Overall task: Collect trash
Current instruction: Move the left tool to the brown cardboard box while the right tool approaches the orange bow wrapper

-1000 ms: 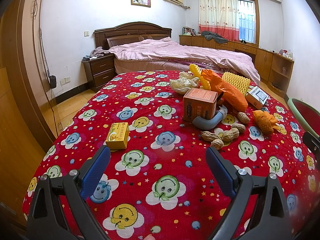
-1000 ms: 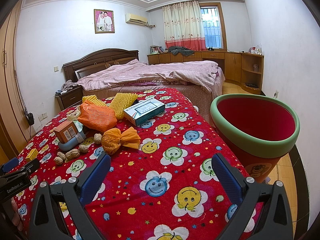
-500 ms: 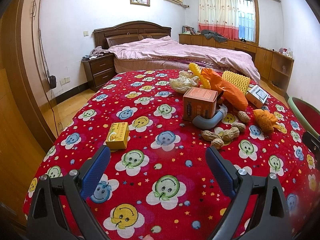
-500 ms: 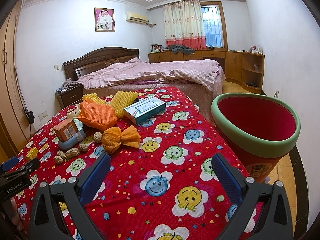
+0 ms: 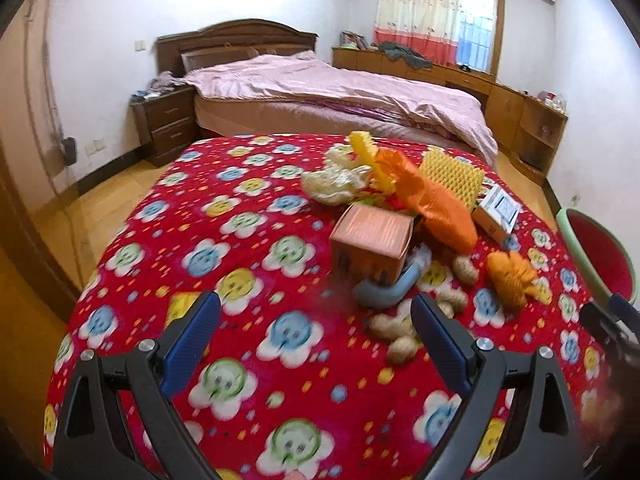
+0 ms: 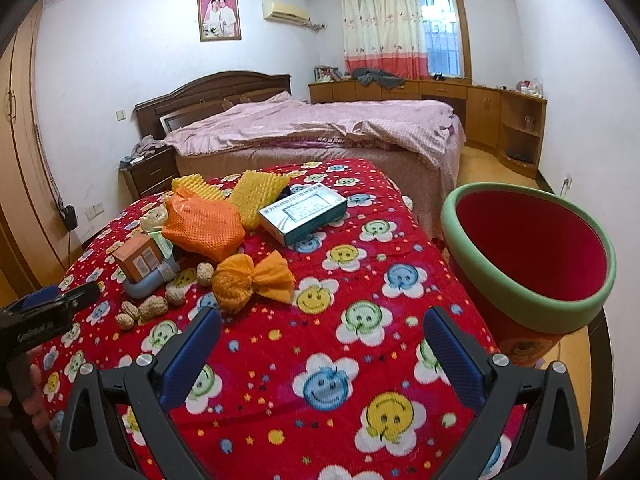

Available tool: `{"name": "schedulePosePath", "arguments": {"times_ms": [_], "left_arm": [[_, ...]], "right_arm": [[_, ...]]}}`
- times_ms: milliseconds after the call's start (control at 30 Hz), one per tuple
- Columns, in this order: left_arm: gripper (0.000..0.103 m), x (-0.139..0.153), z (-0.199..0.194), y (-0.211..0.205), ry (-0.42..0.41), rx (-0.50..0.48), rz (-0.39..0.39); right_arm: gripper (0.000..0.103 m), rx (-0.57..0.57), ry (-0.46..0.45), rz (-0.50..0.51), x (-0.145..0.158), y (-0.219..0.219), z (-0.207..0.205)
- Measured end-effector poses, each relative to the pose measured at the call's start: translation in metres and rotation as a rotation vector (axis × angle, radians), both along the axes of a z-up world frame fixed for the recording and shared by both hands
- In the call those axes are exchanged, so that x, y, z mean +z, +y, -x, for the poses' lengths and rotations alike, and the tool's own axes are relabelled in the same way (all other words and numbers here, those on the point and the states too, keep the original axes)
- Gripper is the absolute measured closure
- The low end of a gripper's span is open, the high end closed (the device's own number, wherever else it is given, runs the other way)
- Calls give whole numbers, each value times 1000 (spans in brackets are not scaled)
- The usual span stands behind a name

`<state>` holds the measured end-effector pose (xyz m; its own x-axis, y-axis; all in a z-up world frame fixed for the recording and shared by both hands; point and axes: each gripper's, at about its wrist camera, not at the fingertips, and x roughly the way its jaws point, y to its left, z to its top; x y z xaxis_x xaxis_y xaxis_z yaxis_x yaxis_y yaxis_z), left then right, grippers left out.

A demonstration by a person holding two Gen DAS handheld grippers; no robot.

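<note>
**Both hands empty, the trash waits in one heap**

We hold our left hand-held gripper (image 5: 316, 332) wide and empty above the red counter cloth with smiling flowers (image 6: 340, 344); our right hand-held gripper (image 6: 320, 344) is wide and empty too. The trash lies together, probably for easy reach: a small orange cardboard box (image 5: 372, 244) touching a grey-blue bent tube (image 5: 384, 290), peanuts (image 5: 394, 328) just beside, an orange foam net (image 6: 204, 224), a crumpled orange wrapper (image 6: 252, 280). The red bin with a green rim (image 6: 528, 248) stands at the right edge. Behind is a bed with a pink blanket (image 6: 320, 128).
</note>
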<state>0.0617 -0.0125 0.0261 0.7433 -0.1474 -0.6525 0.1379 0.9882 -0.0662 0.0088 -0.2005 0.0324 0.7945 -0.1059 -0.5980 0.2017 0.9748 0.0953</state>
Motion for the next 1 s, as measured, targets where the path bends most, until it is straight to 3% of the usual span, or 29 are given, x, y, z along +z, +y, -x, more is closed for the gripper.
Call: {"name": "schedulePosePath", "arguments": {"times_ms": [167, 367, 600, 767, 1000], "left_arm": [[8, 0, -28, -11, 49, -46, 28], [9, -8, -55, -26, 92, -100, 0], [43, -16, -66, -30, 146, -166, 46], [46, -16, -66, -26, 146, -178, 97], [47, -2, -68, -21, 149, -109, 149]], "right_arm": [[0, 15, 53, -9, 5, -4, -20], [0, 30, 99, -30, 3, -3, -43], [0, 64, 155, -48, -4, 5, -65], [0, 114, 206, -41, -14, 15, -79], [10, 204, 270, -70, -27, 17, -96]]}}
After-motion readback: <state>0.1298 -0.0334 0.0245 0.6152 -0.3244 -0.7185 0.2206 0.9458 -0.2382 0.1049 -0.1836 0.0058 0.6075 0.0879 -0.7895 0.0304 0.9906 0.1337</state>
